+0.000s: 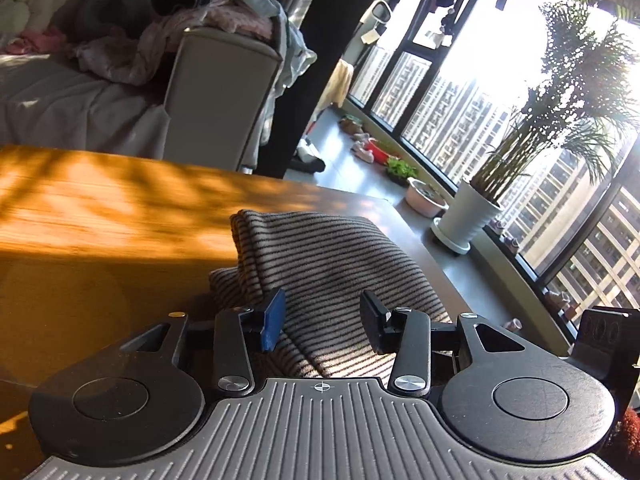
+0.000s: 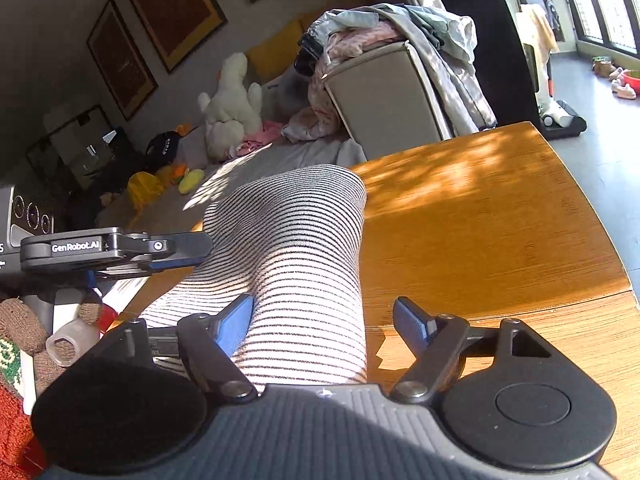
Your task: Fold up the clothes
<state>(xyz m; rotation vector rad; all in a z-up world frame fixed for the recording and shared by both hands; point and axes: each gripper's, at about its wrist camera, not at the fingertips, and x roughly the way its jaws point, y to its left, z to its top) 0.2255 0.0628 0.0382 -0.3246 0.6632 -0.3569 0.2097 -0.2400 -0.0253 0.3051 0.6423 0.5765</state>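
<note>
A striped grey-and-black garment (image 1: 320, 264) lies folded on the wooden table (image 1: 100, 216). My left gripper (image 1: 324, 320) is open just above its near edge, with cloth showing between the fingers. In the right wrist view the same garment (image 2: 296, 248) lies as a long folded strip on the table (image 2: 500, 220). My right gripper (image 2: 326, 328) is open over its near end; the left finger (image 2: 236, 322) touches the cloth. The left gripper (image 2: 120, 248) shows from the side at the garment's left edge.
A grey armchair (image 2: 392, 100) piled with clothes (image 2: 384, 28) stands behind the table. A bed with a white plush toy (image 2: 232, 104) lies beyond. A potted palm (image 1: 472, 216) stands by the windows. Knitted items and a clear cup (image 2: 68, 344) sit at the left.
</note>
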